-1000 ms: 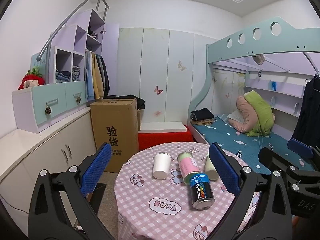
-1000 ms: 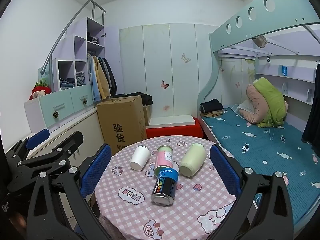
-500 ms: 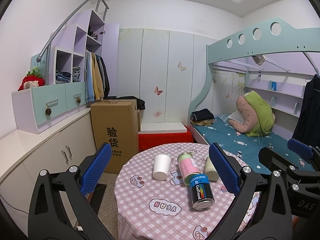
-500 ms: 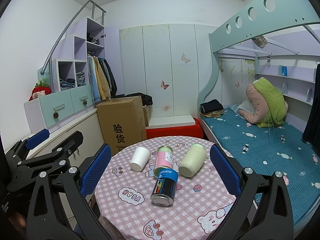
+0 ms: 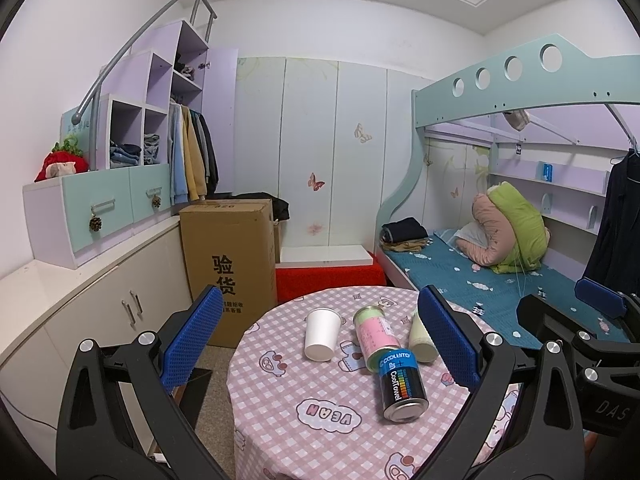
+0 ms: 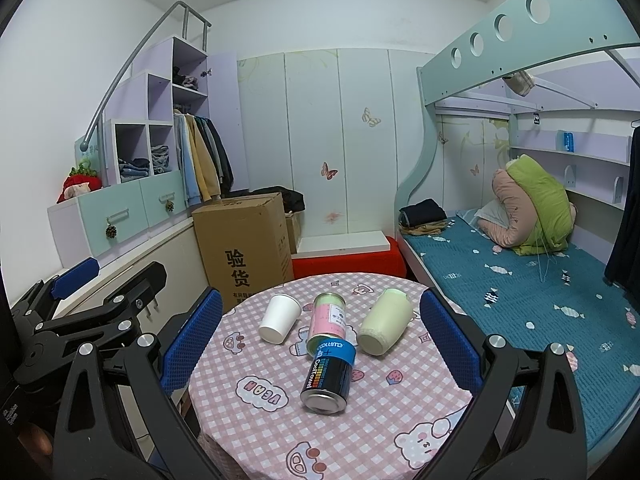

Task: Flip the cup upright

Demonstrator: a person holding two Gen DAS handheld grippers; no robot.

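A white paper cup [image 5: 322, 334] [image 6: 279, 319] lies on its side on the round table with the pink checked cloth [image 5: 304, 384] [image 6: 256, 360], at the left of a row. Beside it lie a pink and green can [image 5: 375, 335] [image 6: 329, 320], a pale green cup [image 6: 385, 321] [image 5: 420, 340] and a black and blue can [image 5: 400, 384] [image 6: 329, 376]. My left gripper [image 5: 320, 344] is open and empty, held above the near side of the table. My right gripper [image 6: 320, 344] is open and empty, likewise back from the objects.
A tall cardboard box [image 5: 230, 256] [image 6: 246, 248] stands behind the table on the left, by white cabinets [image 5: 92, 320]. A red box [image 5: 328, 278] sits behind the table. A bunk bed [image 6: 520, 292] runs along the right.
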